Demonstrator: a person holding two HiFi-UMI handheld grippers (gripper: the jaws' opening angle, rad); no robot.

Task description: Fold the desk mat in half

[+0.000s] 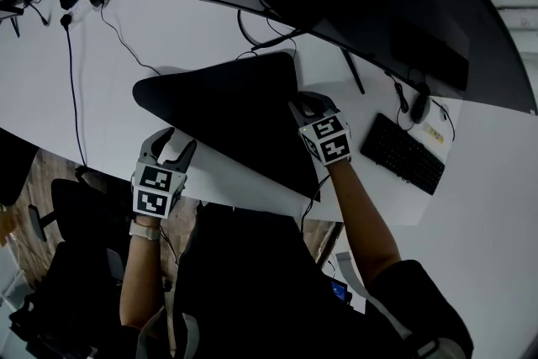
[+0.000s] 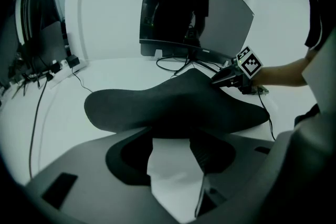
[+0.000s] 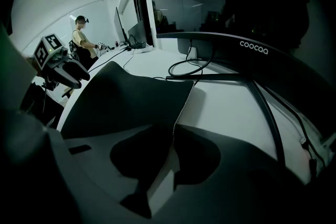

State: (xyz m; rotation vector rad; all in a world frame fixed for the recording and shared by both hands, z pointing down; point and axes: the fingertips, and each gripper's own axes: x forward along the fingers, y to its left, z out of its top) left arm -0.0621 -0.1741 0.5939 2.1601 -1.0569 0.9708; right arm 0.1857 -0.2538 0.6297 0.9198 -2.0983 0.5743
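The mat (image 1: 227, 113) lies just ahead of the gaping, empty left tool (image 1: 176, 140), its edge between the right tool's (image 1: 307, 105) parted jaws.

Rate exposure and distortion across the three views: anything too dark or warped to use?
Head view: dim, corners vignetted, desk mat a featureless black patch. Left gripper view: strong fisheye bends the white desk; monitor mirrors a silhouette. Right gripper view: darkest, only the monitor's logo reads crisp.
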